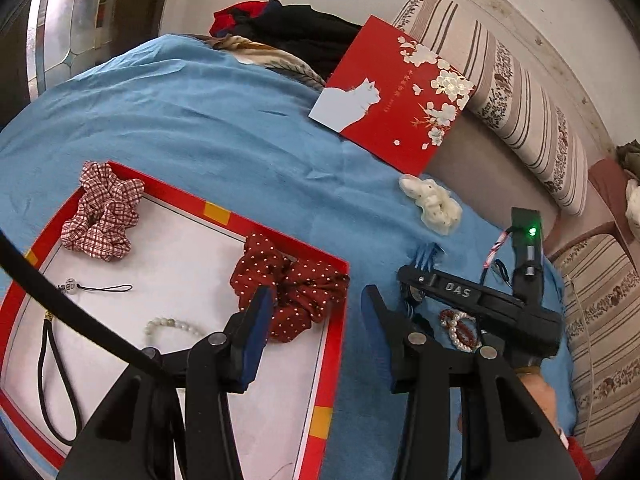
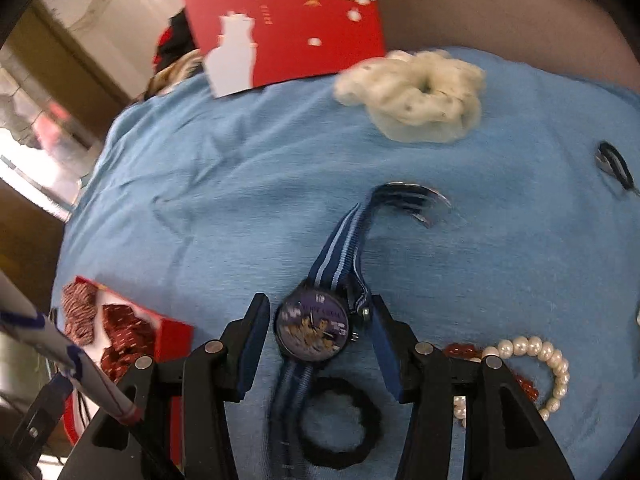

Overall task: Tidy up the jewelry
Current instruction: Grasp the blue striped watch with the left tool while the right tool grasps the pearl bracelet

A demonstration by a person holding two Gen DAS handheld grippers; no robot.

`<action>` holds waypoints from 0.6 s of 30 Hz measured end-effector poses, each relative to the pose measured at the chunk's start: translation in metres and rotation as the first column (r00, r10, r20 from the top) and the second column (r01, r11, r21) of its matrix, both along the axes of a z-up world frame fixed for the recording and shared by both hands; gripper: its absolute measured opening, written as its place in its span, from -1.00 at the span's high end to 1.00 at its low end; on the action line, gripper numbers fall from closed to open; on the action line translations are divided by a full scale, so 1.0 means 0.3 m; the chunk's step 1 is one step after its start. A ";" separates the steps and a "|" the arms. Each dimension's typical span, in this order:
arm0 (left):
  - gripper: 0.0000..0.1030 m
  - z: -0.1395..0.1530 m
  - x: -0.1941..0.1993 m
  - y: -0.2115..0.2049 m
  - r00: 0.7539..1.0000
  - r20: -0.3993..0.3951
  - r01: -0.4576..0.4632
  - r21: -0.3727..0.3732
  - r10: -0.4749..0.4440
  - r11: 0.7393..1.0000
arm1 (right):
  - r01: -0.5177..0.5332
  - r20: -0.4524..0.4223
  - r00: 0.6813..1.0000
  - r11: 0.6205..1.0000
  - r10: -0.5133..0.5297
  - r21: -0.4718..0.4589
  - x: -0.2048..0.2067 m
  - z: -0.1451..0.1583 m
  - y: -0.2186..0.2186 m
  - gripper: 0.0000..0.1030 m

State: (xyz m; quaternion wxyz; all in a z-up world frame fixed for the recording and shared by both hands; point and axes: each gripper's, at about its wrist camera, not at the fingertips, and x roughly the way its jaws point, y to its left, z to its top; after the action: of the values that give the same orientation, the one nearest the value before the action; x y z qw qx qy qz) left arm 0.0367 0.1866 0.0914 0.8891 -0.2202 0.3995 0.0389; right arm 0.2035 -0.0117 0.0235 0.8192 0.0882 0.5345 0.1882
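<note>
Here, each thing has a reason for where it sits.

Box: The red box lies open on the blue blanket, at the near left, so small things can drop straight in.

Already in the box: The checked scrunchie is at the far left corner. The dotted scrunchie leans on the right wall, partly over the rim. A pale bead bracelet, a little charm and a dark cord lie on the white floor. I think these are sorted.

Left gripper: The left gripper hangs over the box's right wall. Its jaws are spread and nothing is between them. It looks like it waits there.

Right gripper: The right gripper points down at the watch. Its jaws are spread, one on each side of the watch face, not touching it. I think it is lined up to pinch the watch.

Watch: It lies flat on the blanket, right of the box, strap running far and near.

Still outside: The pearl bracelet and red beads sit just right of the watch. The black hair tie is near. The white scrunchie is far, by the red lid.
</note>
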 end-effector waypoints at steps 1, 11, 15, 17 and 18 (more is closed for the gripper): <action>0.14 -0.001 -0.001 -0.001 1.000 -0.002 0.004 0.003 -0.004 1.000 | -0.008 0.023 1.000 1.000 0.008 -0.003 -0.010 0.022 -0.013 -0.06; 0.14 -0.053 -0.014 -0.097 0.994 -0.050 0.093 -0.029 -0.095 0.995 | 0.080 0.181 0.982 0.986 -0.052 -0.149 -0.174 0.097 -0.382 -0.07; 0.14 -0.039 0.033 -0.174 0.991 -0.069 0.119 0.020 -0.118 0.993 | 0.086 0.145 0.987 0.985 -0.064 -0.149 -0.195 0.045 -0.483 -0.07; 0.14 -0.028 0.096 -0.217 0.988 -0.073 0.142 0.036 -0.139 0.989 | 0.083 0.150 0.987 0.986 -0.061 -0.143 -0.192 0.034 -0.499 -0.05; 0.14 -0.030 0.143 -0.243 0.982 -0.083 0.171 0.046 -0.167 0.984 | 0.082 0.150 0.987 0.987 -0.061 -0.135 -0.185 0.027 -0.502 0.03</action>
State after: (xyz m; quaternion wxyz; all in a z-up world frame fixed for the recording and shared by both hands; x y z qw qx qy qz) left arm 0.0797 0.1137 0.0824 0.8781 -0.1602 0.4505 -0.0175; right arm 0.1479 -0.1624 0.0315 0.8664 0.0354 0.4818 0.1264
